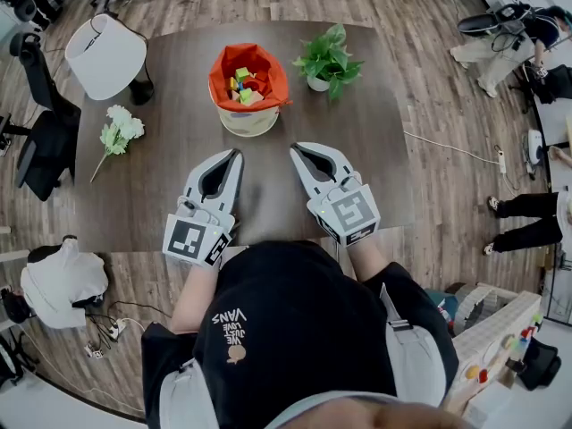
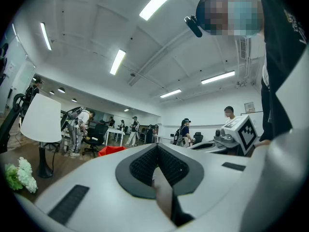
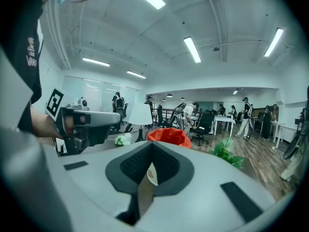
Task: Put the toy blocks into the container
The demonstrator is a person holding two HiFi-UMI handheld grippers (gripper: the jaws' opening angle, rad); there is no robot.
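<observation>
Left hand-held gripper point(image 1: 235, 154): jaws are seen pressed together in the left gripper view, with nothing between them. It is laid flat on the tabletop point(image 1: 161, 186), long axis running away from the person and leaning slightly right.

Right hand-held gripper point(image 1: 296, 148): jaws likewise closed on nothing in the right gripper view. It is laid beside the left one, well apart from it, tip angled slightly left. The two long axes are thus aimed inward, toward one spot ahead.

That spot is taken by the container point(image 1: 248, 120), a pale tub lined in orange, set near the middle of the tabletop, beyond both tips and between their lines. It is touched by neither gripper. The left tip is judged a little nearer, the container lying almost straight ahead of it; from the right tip it lies ahead and to the left.

Toy blocks point(image 1: 242, 82): all that can be seen are inside the container. No loose block is noted on the tabletop, so no pickup target is offered to either side; the task is judged finished or nearly so.

Flanking items: potted plant point(image 1: 327, 61) just right of the container, white flowers point(image 1: 119, 132) well left.
</observation>
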